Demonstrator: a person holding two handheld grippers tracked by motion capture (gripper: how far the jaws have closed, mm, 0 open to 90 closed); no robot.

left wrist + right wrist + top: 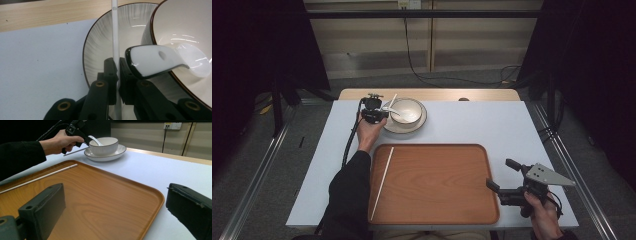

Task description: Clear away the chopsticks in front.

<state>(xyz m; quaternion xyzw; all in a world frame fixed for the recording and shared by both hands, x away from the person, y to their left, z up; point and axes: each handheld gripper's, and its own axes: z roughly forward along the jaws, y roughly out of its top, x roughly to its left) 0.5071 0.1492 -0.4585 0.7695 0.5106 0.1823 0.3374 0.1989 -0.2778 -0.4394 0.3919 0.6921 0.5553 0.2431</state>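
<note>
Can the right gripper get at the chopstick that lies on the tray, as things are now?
Probably yes. The right gripper is open beside the tray, and the chopstick lies alone along the tray's far side with bare wood between. The left gripper is away at the bowl.

A white-topped table [492,125] stood in the middle of a grey floor [472,77], and everything else is placed from it. Beyond its far edge ran a pale wooden strip [432,94], and further back a wall of light panels [377,40] carried a socket [408,4] from which a black cable [412,60] dropped to the floor. Metal rails [574,170] ran along the table's left and right sides, with dark curtains [602,75] standing beyond them.
</note>
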